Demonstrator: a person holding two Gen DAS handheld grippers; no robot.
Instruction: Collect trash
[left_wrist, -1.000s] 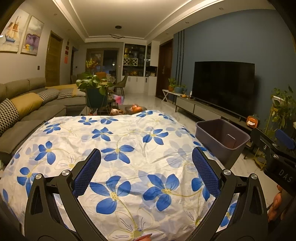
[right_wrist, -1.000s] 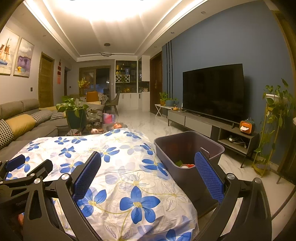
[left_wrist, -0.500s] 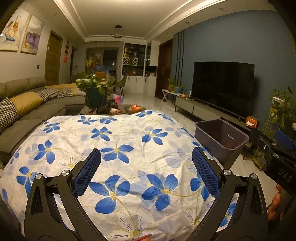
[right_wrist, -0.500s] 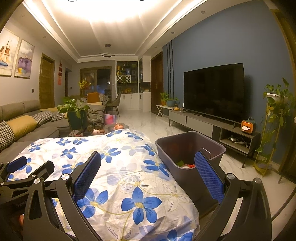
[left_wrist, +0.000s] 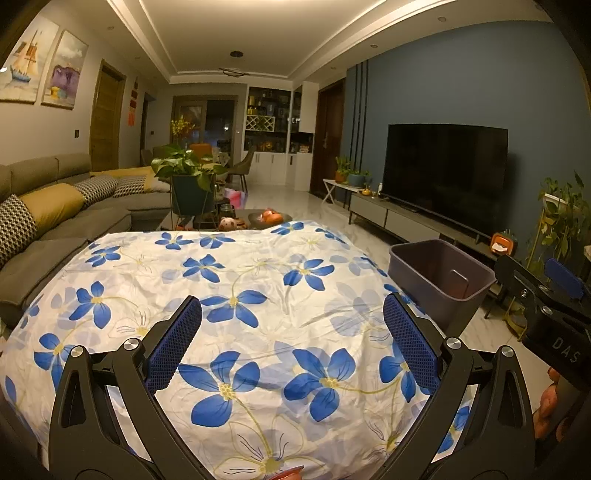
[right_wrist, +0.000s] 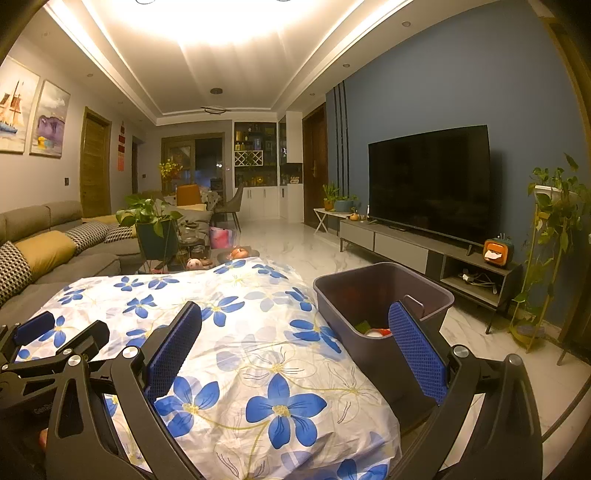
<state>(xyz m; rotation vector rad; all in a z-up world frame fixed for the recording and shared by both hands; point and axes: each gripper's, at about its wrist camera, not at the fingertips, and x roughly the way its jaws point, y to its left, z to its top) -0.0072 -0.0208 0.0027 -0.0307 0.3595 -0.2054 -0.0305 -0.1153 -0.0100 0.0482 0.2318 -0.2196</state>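
Reading "DAS" on right gripper (left_wrist: 554, 295) w/ fingers (left_wrist: 565, 282) apart.

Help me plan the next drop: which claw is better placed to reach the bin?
Right. The right claw hangs open beside the bin; the left claw is over the flowered cloth, farther away.

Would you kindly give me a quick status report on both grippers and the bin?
Left gripper open, empty. Right gripper open, empty. Grey bin beside the flowered cloth, some trash inside. Nothing in the way.
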